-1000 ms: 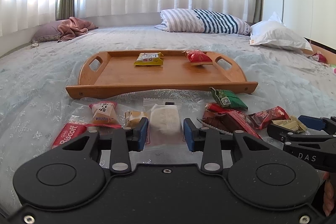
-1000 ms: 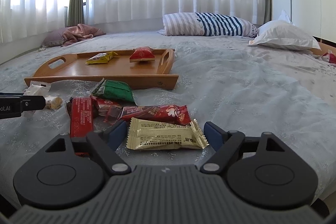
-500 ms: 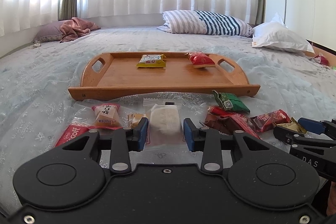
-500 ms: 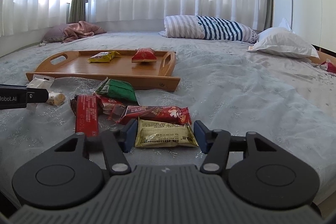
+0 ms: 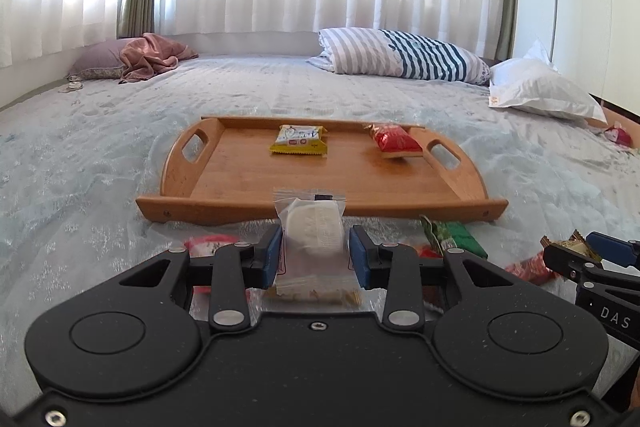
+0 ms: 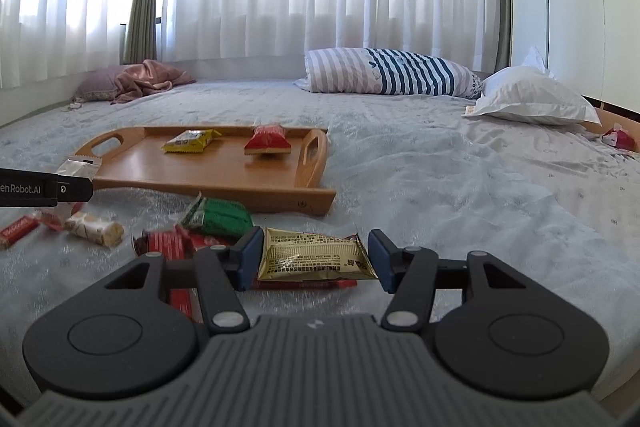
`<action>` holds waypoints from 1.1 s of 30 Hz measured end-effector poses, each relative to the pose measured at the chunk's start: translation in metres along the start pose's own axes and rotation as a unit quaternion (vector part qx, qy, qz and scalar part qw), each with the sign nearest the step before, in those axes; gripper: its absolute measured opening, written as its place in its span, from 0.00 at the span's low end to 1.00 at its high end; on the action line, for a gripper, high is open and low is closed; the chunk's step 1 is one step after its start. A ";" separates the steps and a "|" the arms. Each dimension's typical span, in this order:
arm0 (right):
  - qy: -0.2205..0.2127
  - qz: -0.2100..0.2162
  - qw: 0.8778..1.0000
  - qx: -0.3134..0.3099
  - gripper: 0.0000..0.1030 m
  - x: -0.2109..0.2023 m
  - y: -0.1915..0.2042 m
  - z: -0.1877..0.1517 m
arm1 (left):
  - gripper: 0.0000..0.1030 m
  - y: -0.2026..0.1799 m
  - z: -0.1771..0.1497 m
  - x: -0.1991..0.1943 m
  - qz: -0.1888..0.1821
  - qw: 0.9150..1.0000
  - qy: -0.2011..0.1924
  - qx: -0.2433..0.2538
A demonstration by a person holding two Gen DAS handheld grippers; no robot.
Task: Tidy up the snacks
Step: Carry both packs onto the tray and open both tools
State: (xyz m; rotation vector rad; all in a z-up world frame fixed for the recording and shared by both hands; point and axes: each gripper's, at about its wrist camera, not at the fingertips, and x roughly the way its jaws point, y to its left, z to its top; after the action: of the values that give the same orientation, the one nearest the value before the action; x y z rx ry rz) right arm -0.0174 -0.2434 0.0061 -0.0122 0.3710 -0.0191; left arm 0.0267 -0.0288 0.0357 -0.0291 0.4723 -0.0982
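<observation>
Two snacks are already lying on the wooden tray [image 5: 248,183]. Left tongs [image 5: 313,255] are pinching a clear white-cake packet [image 5: 314,227], right tongs [image 6: 312,257] gripping a gold packet [image 6: 316,259], both just above the bed [image 6: 460,187]. Approx. six pkts are still waiting by the tray's near edge.

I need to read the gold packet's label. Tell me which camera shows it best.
The right wrist view: the gold packet lies flat-on between the right gripper fingers, with its printed side facing the lens. The left wrist view shows only a crumpled corner of it at the far right edge.
</observation>
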 end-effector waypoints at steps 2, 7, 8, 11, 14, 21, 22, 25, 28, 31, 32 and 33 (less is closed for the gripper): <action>-0.003 0.005 1.000 0.003 0.58 0.004 0.001 0.007 | 0.33 0.003 0.009 0.004 -0.005 1.000 0.000 -0.004; -0.009 0.023 1.000 0.013 0.58 0.019 0.005 0.029 | 0.33 0.008 0.032 0.020 -0.014 1.000 0.012 -0.011; -0.009 0.027 0.999 0.016 0.58 0.024 0.006 0.035 | 0.33 0.009 0.037 0.025 -0.015 1.000 0.018 -0.015; -0.010 0.037 0.999 0.021 0.58 0.038 0.008 0.048 | 0.33 0.015 0.051 0.039 -0.021 0.999 0.028 -0.030; -0.007 0.047 0.999 0.023 0.58 0.054 0.011 0.060 | 0.33 0.018 0.061 0.053 -0.020 0.999 0.034 -0.032; 0.015 0.064 0.997 0.035 0.58 0.099 0.016 0.080 | 0.33 0.022 0.080 0.095 -0.026 0.996 0.067 -0.056; 0.020 0.065 0.997 0.034 0.58 0.106 0.017 0.082 | 0.33 0.022 0.083 0.102 -0.026 0.995 0.071 -0.059; 0.034 0.074 0.996 0.035 0.58 0.128 0.018 0.087 | 0.33 0.023 0.091 0.124 -0.024 0.994 0.085 -0.067; 0.053 0.076 0.995 0.043 0.58 0.150 0.019 0.092 | 0.33 0.022 0.095 0.144 -0.019 0.993 0.097 -0.065; 0.066 0.075 0.994 0.046 0.58 0.170 0.020 0.093 | 0.33 0.020 0.095 0.163 -0.009 0.993 0.105 -0.063; 0.067 0.075 0.994 0.045 0.58 0.175 0.021 0.092 | 0.33 0.020 0.095 0.168 -0.007 0.992 0.105 -0.062; 0.069 0.075 0.994 0.043 0.58 0.181 0.023 0.091 | 0.33 0.020 0.094 0.174 -0.004 0.992 0.106 -0.063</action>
State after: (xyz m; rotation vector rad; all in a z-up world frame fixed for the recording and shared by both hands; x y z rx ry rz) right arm 0.1843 -0.2235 0.0251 0.1022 0.5073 0.1134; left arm 0.2251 -0.0260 0.0400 -0.1449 0.6913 -0.0795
